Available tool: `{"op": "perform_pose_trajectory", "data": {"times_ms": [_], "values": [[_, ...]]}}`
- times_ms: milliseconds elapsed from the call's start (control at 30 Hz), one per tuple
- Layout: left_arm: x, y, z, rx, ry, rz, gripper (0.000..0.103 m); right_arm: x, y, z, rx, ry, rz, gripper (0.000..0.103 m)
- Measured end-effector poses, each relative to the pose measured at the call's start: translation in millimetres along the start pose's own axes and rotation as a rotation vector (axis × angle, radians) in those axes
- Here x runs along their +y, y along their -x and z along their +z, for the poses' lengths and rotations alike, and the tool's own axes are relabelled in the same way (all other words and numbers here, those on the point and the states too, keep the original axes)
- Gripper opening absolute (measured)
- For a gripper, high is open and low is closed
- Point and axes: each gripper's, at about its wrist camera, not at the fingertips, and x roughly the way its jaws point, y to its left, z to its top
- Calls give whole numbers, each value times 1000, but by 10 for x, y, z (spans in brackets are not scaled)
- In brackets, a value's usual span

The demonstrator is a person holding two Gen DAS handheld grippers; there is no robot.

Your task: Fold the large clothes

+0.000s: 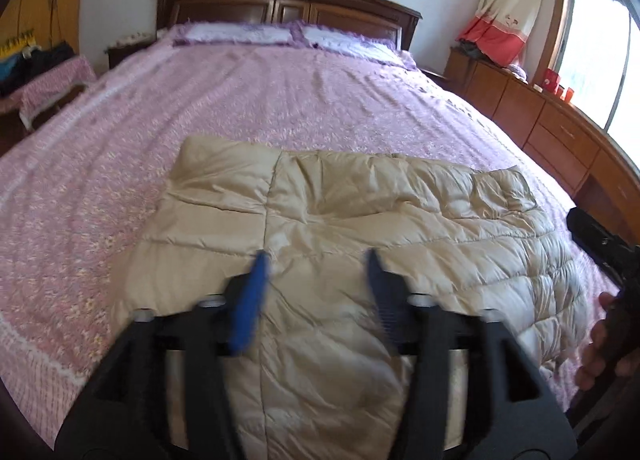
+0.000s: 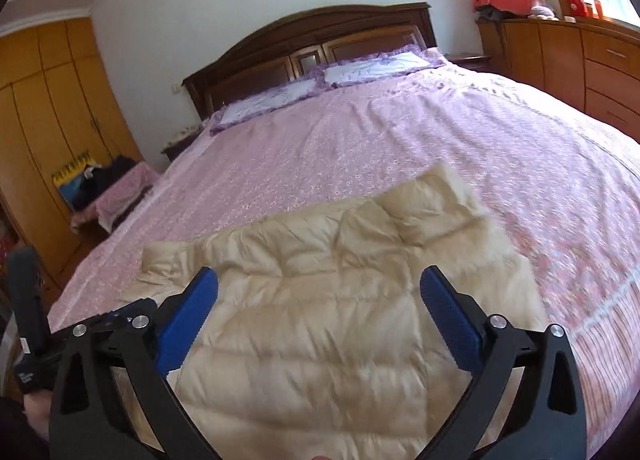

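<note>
Risk 1: The padded garment (image 1: 320,220) is thick and slick-looking; a folded layer is likely to spring back or slide open once nothing presses on it.
Risk 2: A pinch that takes only the top shell would probably lift 1 layer and drag the fold askew, because the quilting lets the layers shift.
Risk 3: The near edge sits at the foot of the bed (image 1: 100,180); a pull toward the lower edge of the frame could slip the bundle off the bed.
Left claw (image 1: 316,260): jaws part open, nothing between the blue pads, held above the cloth at lower centre of the left wrist view; blurred.
Right claw (image 2: 320,280): jaws spread wide, empty, above the garment at lower centre of the right wrist view.
Garment position: lower centre of both views, lying on the pink patterned bedspread, well apart from the 2 pillows (image 1: 240,34) at the headboard.
Garment look: beige, quilted, glossy, puffy; roughly rectangular outline, 1 lengthwise seam or fold line left of centre in the left wrist view, wrinkled on the right side.
Fold state: judged partly folded; sleeves are not visible.
</note>
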Motion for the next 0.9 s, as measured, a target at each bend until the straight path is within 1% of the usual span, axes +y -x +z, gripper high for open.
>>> {"op": "perform_pose_trajectory", "data": {"times_ms": [67,133,200,233,300,333,400,433,467,500,533,567,600,667,700,733,800,833,900], "values": [[-73,33,-24,2,-26,1,63,-76,115,-22,-23,14,-20,97],[-144,63,-59,7,-39,-23,63,-208,178,-40,-34,3,-48,97],[-197,75,-89,18,-36,-60,63,-390,211,-68,-28,-31,-94,97],[-218,76,-99,20,-31,-64,63,-495,219,-85,-21,-51,-123,97],[-246,49,-134,25,-18,-71,62,-703,256,-172,-24,-77,-214,97],[-256,20,-158,26,-11,-73,60,-790,254,-217,-16,-87,-232,97],[-286,-48,-203,31,-3,-65,59,-942,230,-302,8,-120,-235,97],[-307,-61,-228,30,-1,-65,58,-1034,204,-365,30,-157,-211,97],[-323,-59,-237,13,0,-76,52,-1100,176,-409,49,-185,-182,97],[-348,-52,-239,0,-2,-93,48,-1174,118,-467,80,-224,-122,97],[-362,-47,-236,-9,-5,-104,47,-1250,46,-520,121,-269,-50,97],[-391,-15,-235,-34,-6,-119,42,-1322,-5,-567,153,-315,12,97],[-400,19,-233,-57,0,-131,33,-1390,-27,-601,156,-353,59,98],[-432,106,-238,-118,10,-166,28,-1466,-47,-601,149,-387,131,98],[-455,126,-249,-136,4,-184,19,-1488,-58,-596,150,-404,154,98],[-497,104,-271,-131,-17,-201,15,-1508,-66,-592,145,-424,175,98],[-547,-18,-308,-76,-45,-193,4,-1550,-52,-597,128,-456,192,98],[-553,-107,-350,-47,-56,-176,2,-1556,-44,-595,125,-458,194,98],[-479,-218,-406,-18,-26,-192,2,-1545,-47,-593,135,-456,200,98]]}}
